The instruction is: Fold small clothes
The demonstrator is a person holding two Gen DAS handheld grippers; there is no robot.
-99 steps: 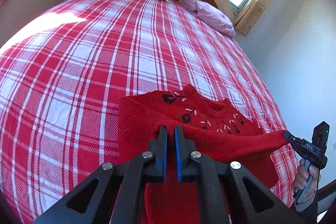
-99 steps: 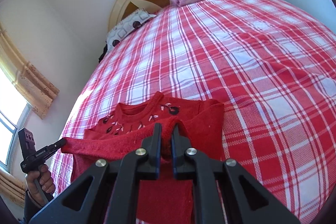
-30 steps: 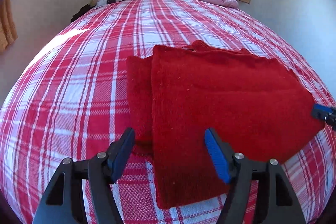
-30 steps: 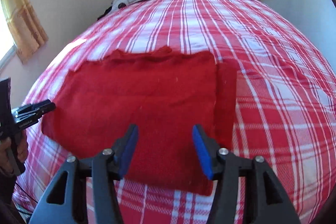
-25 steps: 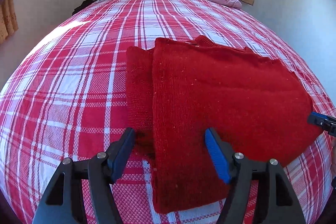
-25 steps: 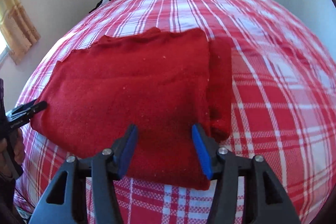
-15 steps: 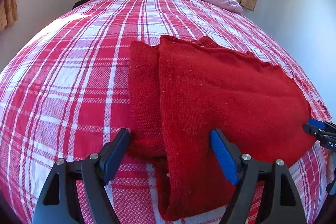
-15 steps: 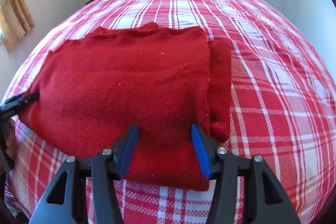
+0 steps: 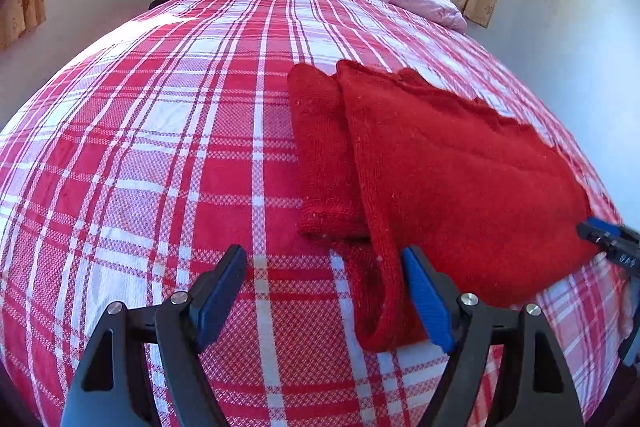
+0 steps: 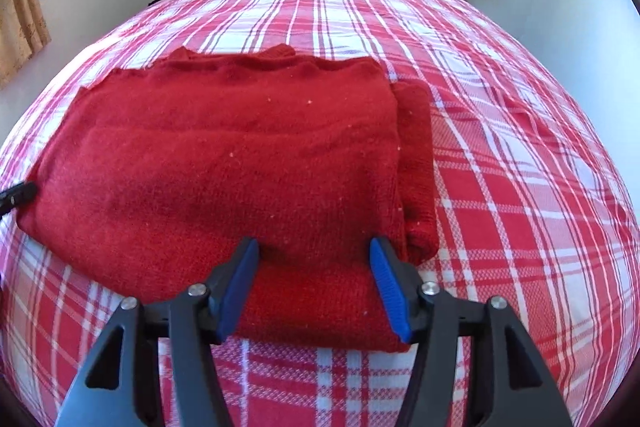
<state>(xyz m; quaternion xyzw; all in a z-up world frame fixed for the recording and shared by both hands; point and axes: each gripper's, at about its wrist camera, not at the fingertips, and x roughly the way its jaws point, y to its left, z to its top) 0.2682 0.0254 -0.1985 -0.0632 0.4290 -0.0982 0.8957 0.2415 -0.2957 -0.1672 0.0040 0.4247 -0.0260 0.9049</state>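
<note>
Red sweater (image 10: 224,163) lies folded flat on the plaid bedspread (image 9: 160,147), my left gripper (image 9: 324,291) and right gripper (image 10: 314,287) both spread wide at its near edge, gripping nothing.

Your left gripper (image 9: 324,291) is spread wide, its blue-padded fingers (image 9: 218,291) well apart and holding nothing, pointing forward and slightly downward. Your right gripper (image 10: 314,287) is likewise parted, blue fingers (image 10: 386,287) splayed with nothing pinched between them. From the left wrist view, the tip of your right gripper (image 9: 608,243) shows at the far right edge; from the right wrist view, the dark tip of your left gripper (image 10: 16,195) shows at the left edge.
</note>
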